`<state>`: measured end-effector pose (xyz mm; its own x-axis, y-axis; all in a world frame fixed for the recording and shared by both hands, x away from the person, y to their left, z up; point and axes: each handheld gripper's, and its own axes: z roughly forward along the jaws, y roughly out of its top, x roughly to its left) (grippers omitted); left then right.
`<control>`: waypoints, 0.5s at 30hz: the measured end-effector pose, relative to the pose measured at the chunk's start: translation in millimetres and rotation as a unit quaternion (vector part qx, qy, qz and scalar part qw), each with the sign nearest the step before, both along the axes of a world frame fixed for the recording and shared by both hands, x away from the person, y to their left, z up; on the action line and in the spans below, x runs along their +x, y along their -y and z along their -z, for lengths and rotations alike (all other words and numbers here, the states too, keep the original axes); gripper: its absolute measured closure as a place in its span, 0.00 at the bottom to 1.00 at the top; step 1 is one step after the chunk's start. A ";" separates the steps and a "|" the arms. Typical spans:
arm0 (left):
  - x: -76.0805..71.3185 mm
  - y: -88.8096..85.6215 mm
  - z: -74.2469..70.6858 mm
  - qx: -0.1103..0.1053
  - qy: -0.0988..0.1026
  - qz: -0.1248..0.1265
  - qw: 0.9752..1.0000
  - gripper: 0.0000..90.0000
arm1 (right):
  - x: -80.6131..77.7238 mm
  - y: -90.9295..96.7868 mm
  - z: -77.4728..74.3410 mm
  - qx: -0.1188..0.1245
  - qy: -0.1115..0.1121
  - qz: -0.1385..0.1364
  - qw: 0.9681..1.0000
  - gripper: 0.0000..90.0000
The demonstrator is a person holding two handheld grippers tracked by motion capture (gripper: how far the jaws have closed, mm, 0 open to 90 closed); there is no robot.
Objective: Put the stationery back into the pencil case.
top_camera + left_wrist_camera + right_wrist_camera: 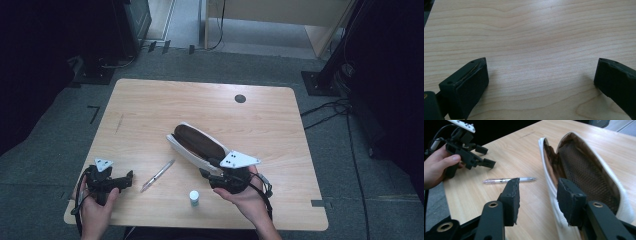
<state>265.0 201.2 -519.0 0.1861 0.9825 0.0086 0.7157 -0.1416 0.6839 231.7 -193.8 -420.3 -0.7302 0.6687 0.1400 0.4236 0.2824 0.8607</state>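
Observation:
A white pencil case (197,142) lies open in the middle of the table, showing a brown mesh lining (584,170). My right gripper (210,167) is at the case's near end. Its jaws straddle the case's white side wall (549,182), one outside and one over the lining, with a gap left, so it is open. A clear pen (157,176) lies left of the case (509,180). My left gripper (127,181) rests near the table's front left corner, and its jaws (541,82) stand wide open over bare wood. The right gripper view also shows it, held in a hand (487,157).
A small bottle with a white cap (194,198) stands near the front edge, between my hands. A dark round grommet (240,98) sits at the back of the wooden table (150,110). Cables and stand bases lie on the grey floor around it.

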 end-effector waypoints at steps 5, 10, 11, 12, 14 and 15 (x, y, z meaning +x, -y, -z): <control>0.0 0.0 0.0 0.000 0.000 0.000 1.000 0.00 | -2.8 0.8 2.5 0.005 -0.004 -0.005 1.000 0.53; 0.0 0.0 0.0 0.000 0.000 0.000 1.000 0.00 | -4.7 0.3 2.4 0.009 -0.002 -0.015 1.000 0.53; 0.0 0.0 0.0 0.000 0.000 0.000 1.000 0.00 | -5.5 -0.4 2.4 0.009 -0.002 -0.017 1.000 0.53; 0.0 0.0 0.0 0.000 0.000 0.000 1.000 0.00 | -6.1 -1.0 2.5 0.009 -0.002 -0.020 1.000 0.53; 0.0 0.0 0.0 0.000 0.000 0.000 1.000 0.00 | -7.8 -2.8 3.1 0.010 -0.003 -0.025 1.000 0.53; 0.0 0.0 0.0 0.000 0.000 0.000 1.000 0.00 | -8.3 -3.7 3.5 0.011 -0.002 -0.027 1.000 0.53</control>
<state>265.0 201.2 -519.0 0.1860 0.9825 0.0086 0.7158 -0.1415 0.6838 223.4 -190.1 -423.9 -0.7650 0.6246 0.1571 0.4120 0.2871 0.8648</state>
